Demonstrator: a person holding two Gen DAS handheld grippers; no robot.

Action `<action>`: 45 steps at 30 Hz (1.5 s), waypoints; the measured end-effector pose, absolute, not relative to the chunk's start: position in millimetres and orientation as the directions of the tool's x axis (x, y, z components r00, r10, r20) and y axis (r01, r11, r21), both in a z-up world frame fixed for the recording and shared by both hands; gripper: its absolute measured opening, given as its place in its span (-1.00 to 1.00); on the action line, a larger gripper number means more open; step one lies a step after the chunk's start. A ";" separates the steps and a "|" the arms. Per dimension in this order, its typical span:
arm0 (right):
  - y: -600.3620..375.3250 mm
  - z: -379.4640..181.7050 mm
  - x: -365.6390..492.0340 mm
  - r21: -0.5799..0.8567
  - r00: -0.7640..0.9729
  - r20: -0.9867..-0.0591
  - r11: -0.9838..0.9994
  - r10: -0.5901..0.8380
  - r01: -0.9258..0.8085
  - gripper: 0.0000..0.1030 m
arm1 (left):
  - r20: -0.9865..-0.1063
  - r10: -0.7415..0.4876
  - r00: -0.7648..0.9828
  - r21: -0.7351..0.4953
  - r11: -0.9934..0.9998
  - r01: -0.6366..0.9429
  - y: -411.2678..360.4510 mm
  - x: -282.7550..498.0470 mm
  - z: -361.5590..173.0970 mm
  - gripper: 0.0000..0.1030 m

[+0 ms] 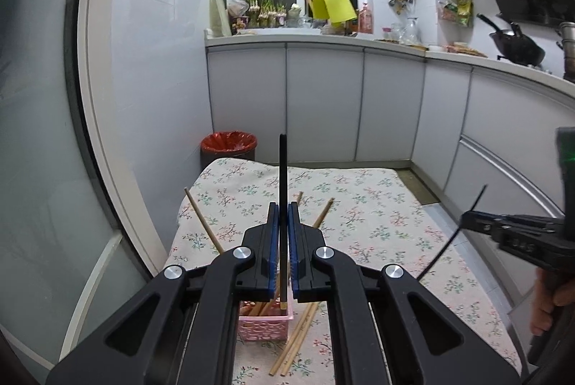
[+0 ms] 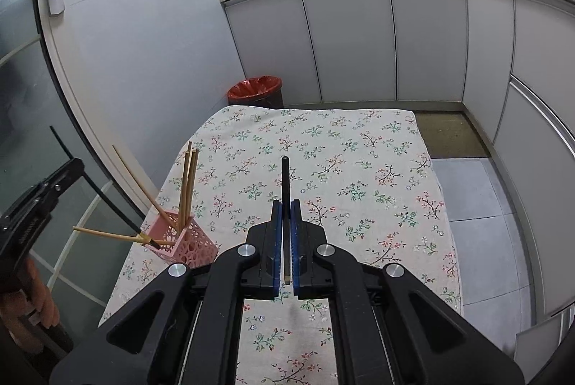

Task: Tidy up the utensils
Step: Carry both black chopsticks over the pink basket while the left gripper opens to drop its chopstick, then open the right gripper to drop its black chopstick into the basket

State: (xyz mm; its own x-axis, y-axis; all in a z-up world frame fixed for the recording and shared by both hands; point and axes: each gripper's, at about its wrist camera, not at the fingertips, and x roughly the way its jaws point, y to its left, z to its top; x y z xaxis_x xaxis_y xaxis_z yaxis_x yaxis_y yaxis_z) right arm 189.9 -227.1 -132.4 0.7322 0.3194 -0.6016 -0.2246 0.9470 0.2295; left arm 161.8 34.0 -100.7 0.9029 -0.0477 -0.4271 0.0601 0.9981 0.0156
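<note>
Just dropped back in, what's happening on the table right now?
A person is sorting chopsticks into a pink basket on the floral tablecloth. Each hand-held gripper is shut on one black chopstick: the left holds its chopstick over the basket, its lower end at the basket's opening; the right holds another above the cloth. Several wooden chopsticks already stand in the basket, and two lie loose beside it.

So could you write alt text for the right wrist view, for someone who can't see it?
The right claw is shut on a black chopstick above a floral tablecloth. At left, a pink basket holds wooden chopsticks, where the left claw lowers another black chopstick.
</note>
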 end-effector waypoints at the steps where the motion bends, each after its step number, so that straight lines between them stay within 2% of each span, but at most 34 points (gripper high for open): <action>1: -226.8 -132.3 189.8 0.229 0.732 -0.602 0.947 0.320 -0.225 -0.93 | -0.433 -0.038 0.901 0.018 0.999 0.051 34.3 166.1 -103.1 -0.90; 9: -221.7 -132.2 186.5 0.222 0.730 -0.603 0.947 0.322 -0.233 -0.93 | -0.511 -0.034 0.859 -0.020 0.999 0.028 44.9 194.5 -128.5 -0.90; 16: -217.5 -131.0 186.9 0.228 0.724 -0.605 0.943 0.333 -0.243 -0.93 | -0.584 -0.023 0.811 0.009 0.999 0.034 41.6 206.0 -146.8 -0.88; 18: -215.1 -128.8 185.6 0.231 0.725 -0.599 0.940 0.339 -0.249 -0.93 | -0.584 -0.025 0.811 0.008 0.999 0.037 42.2 203.5 -145.5 -0.72; 20: -212.2 -125.8 184.1 0.237 0.726 -0.593 0.937 0.349 -0.257 -0.93 | -0.567 -0.036 0.823 -0.009 0.999 0.037 45.2 196.7 -138.6 -0.21; 27: -194.8 -108.4 174.1 0.259 0.731 -0.549 0.914 0.405 -0.312 -0.93 | -0.527 -0.101 0.844 -0.107 0.993 0.052 63.2 171.6 -112.3 -0.20; 36: -163.7 -85.5 174.0 0.319 0.731 -0.471 0.868 0.493 -0.379 -0.93 | -0.497 -0.101 0.862 -0.173 0.985 0.015 91.9 145.7 -93.1 -0.20; 45: -126.3 -100.3 199.2 0.380 0.692 -0.457 0.826 0.559 -0.416 -0.93 | -0.533 -0.083 0.842 -0.175 0.985 -0.014 104.9 145.0 -102.9 -0.20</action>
State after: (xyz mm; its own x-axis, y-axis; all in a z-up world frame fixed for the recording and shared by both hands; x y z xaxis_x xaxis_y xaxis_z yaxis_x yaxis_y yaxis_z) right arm 199.2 -126.3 -100.2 0.6917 0.5590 -0.4572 -0.4160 0.8260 0.3804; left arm 145.0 104.9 -102.9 0.8420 -0.0826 -0.5331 -0.0140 0.9845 -0.1748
